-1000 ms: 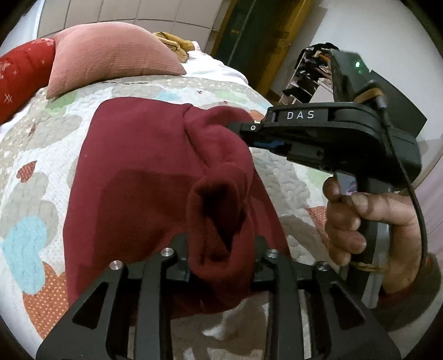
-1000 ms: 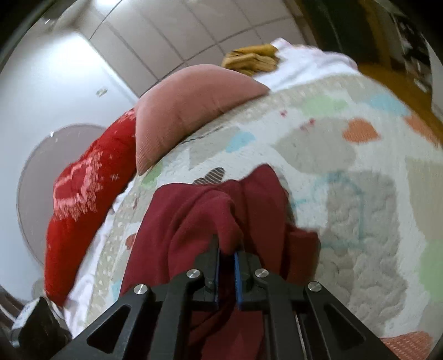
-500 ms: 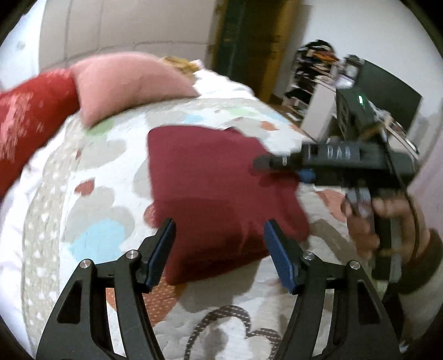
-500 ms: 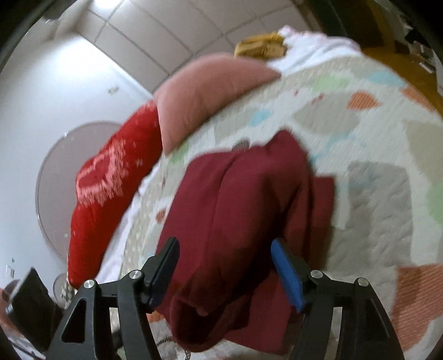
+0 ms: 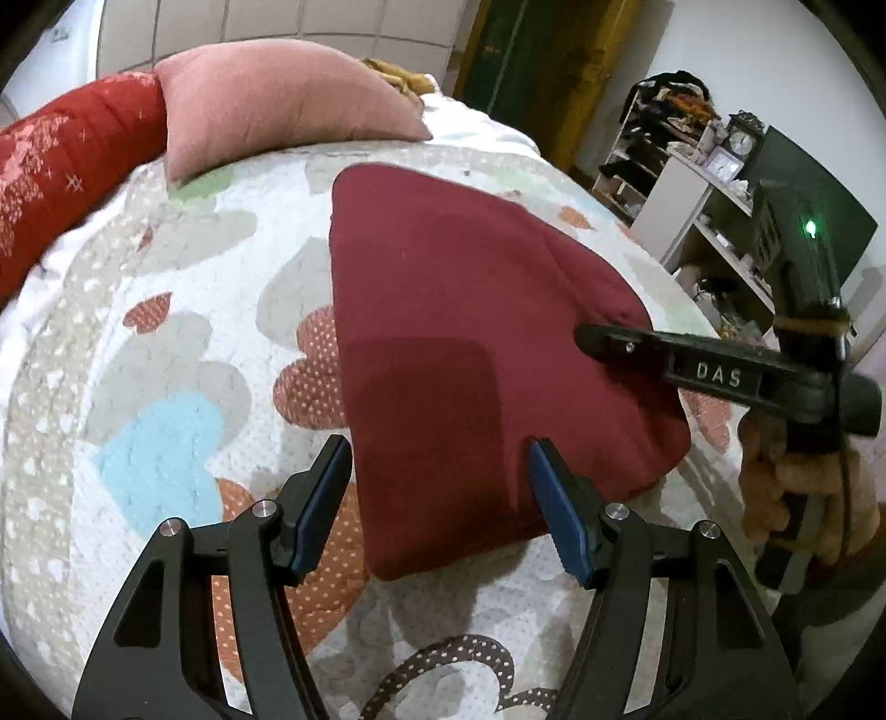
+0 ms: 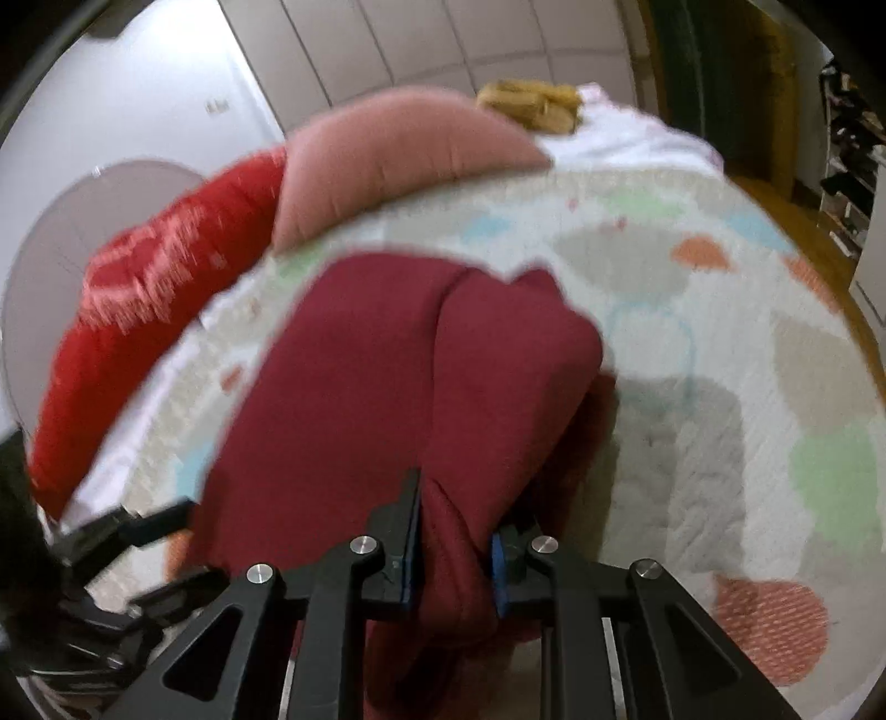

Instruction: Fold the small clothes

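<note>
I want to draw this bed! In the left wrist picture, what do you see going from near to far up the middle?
Left tool, open → dark red cloth lying on the quilt → pink pillow → tiled wall.

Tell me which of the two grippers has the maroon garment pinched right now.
The right gripper: its jaws have just closed on a bunched fold of the maroon garment. The left gripper hangs open, gripping nothing.

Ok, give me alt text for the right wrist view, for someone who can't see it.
The right gripper is closed on a bunched fold of the dark red garment, its jaws having just closed. The garment lies on a heart-patterned quilt, with a pink pillow and a red pillow behind.
</note>
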{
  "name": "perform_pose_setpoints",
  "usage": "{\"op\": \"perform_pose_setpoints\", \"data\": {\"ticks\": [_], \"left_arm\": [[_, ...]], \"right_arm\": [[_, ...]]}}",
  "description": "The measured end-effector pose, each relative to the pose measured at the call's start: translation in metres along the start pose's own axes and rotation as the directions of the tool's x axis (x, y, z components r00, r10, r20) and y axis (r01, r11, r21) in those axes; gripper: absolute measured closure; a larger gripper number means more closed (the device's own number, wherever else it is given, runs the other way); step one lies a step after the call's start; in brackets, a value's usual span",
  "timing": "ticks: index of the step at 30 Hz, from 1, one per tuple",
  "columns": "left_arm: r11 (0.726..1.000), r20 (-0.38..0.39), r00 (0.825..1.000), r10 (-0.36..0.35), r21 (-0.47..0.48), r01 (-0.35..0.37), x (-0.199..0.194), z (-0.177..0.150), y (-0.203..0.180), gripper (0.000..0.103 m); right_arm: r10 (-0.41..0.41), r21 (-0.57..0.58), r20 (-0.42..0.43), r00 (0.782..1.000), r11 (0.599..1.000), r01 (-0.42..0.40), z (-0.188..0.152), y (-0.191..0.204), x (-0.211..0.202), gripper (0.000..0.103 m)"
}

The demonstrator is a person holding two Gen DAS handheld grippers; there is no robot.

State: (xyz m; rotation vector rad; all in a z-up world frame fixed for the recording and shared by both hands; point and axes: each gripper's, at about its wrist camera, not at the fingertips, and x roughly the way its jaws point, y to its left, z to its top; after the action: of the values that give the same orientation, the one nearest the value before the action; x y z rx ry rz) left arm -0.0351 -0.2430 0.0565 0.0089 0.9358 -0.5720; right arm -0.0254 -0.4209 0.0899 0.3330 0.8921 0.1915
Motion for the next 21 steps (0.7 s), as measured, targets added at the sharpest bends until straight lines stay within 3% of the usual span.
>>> {"op": "perform_pose_setpoints", "data": {"ticks": [4, 9, 13, 18, 21], "left_arm": [[0.999, 0.055, 0.998, 0.024, 0.02, -0.025, -0.016, 0.007, -0.001, 0.037], [0.999, 0.079, 0.996, 0.03, 0.009, -0.031, -0.015, 0.023, 0.0, 0.037], [0.999, 0.061, 0.997, 0.051, 0.013, -0.052, 0.002, 0.03, -0.004, 0.037], [0.998, 0.026, 0.998, 0.063, 0.008, -0.063, 0.022, 0.031, -0.003, 0.037], [0.998, 0.028, 0.997, 0.07, 0.008, -0.07, 0.027, 0.031, -0.003, 0.034]], "right_arm": [[0.035, 0.1, 0.054, 0.998, 0.994, -0.04, 0.001, -0.022, -0.024, 0.068], [0.048, 0.065, 0.18, 0.982, 0.996, -0.061, 0.016, -0.013, -0.06, 0.068], [0.016, -0.024, 0.138, 0.99, 1.0, -0.013, 0.03, 0.01, -0.034, 0.068], [-0.09, -0.032, 0.068, 0.994, 0.995, 0.092, 0.036, 0.001, 0.01, 0.07], [-0.059, 0.009, 0.047, 0.997, 0.998, 0.059, 0.036, -0.013, 0.028, 0.069]]}}
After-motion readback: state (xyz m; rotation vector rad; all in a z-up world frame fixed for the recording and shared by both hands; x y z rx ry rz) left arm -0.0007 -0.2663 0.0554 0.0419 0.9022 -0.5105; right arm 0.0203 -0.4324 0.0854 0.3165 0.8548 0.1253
